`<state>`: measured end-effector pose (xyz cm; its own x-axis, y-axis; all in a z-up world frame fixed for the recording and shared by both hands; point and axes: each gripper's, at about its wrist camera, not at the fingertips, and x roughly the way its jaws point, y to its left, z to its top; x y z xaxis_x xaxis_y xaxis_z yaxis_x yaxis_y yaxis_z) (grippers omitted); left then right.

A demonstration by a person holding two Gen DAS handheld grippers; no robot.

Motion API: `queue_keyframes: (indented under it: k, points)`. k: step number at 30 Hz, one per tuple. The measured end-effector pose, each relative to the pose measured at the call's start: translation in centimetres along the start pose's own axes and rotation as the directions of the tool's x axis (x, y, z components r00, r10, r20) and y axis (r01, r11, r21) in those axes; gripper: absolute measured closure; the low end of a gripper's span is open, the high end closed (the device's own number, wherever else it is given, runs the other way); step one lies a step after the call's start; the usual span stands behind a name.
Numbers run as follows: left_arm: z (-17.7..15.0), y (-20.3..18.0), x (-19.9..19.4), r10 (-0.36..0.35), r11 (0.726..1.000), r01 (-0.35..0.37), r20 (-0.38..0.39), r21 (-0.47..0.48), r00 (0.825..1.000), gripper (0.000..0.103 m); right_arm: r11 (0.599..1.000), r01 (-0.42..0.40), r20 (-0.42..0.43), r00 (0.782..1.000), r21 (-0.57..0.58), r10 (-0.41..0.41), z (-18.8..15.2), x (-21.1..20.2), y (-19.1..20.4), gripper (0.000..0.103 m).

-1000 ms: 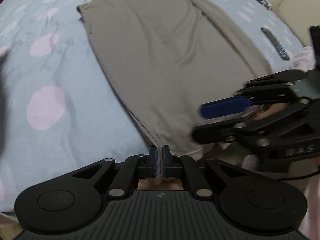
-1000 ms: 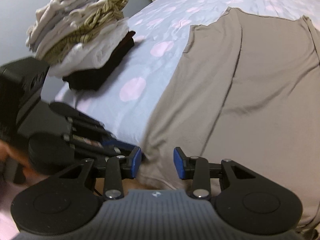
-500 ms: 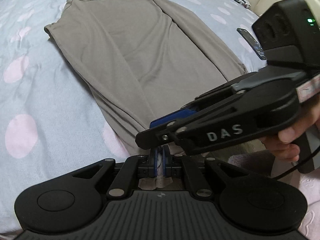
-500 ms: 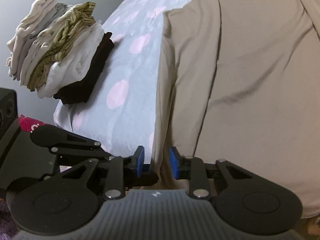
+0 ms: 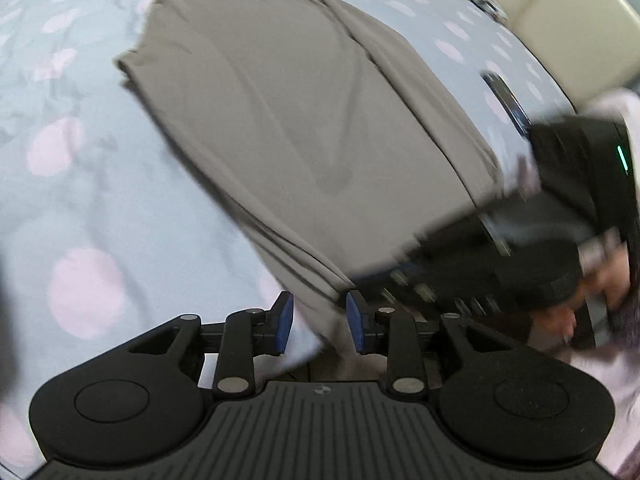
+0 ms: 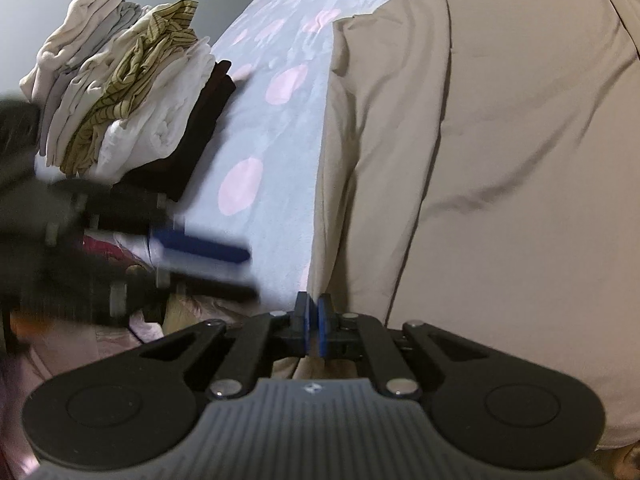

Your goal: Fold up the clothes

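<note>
Your left gripper stands with its blue pads apart at lower centre of the left wrist view, the near corner of the taupe garment lying between them unclamped. Your right gripper is pinched together on the garment's near edge, lower centre of the right wrist view. The garment lies spread on the dotted bedsheet; a stack of folded clothes sits at upper left.

Both wrist views low, close at the bed's near edge (facing across it); shared taupe garment.
</note>
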<state>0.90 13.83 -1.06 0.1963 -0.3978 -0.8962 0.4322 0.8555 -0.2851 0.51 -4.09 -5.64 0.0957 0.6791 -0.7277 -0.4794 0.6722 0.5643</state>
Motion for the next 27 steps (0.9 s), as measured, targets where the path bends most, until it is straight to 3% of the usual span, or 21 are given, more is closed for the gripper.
queue_keyframes:
  k: [4, 6, 10, 14, 20, 22, 23, 27]
  points:
    - [3.6, 4.6, -0.1, 0.013, 0.987, -0.001, 0.076, -0.162, 0.997, 0.072, 1.0, -0.008, -0.003, 1.0, -0.004, 0.008, 0.1, -0.1, 0.1, 0.098]
    - [5.3, 7.0, 0.3, 0.016, 0.968, 0.018, 0.131, -0.251, 0.991, 0.066, 1.0, -0.007, -0.005, 1.0, -0.012, 0.007, 0.2, -0.1, 0.1, 0.098]
    - [8.0, 10.9, 1.8, 0.044, 0.925, 0.038, 0.208, -0.377, 0.977, 0.065, 1.0, -0.015, -0.01, 1.0, -0.025, 0.015, 0.2, -0.2, 0.1, 0.098]
    - [9.9, 13.4, 3.4, 0.088, 0.888, 0.036, 0.246, -0.459, 0.965, 0.065, 0.999, -0.027, -0.017, 1.0, -0.038, 0.026, 0.3, -0.2, 0.2, 0.098]
    - [12.1, 16.0, 5.5, 0.107, 0.86, 0.043, 0.262, -0.508, 0.959, 0.065, 0.998, -0.053, -0.027, 0.998, -0.034, 0.052, 0.6, -0.2, -0.1, 0.098]
    - [12.5, 16.2, 6.1, 0.093, 0.861, 0.055, 0.263, -0.505, 0.96, 0.077, 0.998, -0.061, -0.031, 0.998, -0.025, 0.06, 0.7, -0.1, -0.3, 0.098]
    - [12.7, 16.2, 6.3, 0.089, 0.864, 0.058, 0.266, -0.5, 0.96, 0.091, 0.998, -0.063, -0.031, 0.998, -0.021, 0.063, 0.7, -0.1, -0.3, 0.098]
    - [13.8, 14.8, 5.1, 0.098, 0.891, 0.055, 0.309, -0.451, 0.946, 0.1, 0.997, -0.083, -0.022, 0.996, 0.0, 0.083, 0.5, -0.8, -0.7, 0.098]
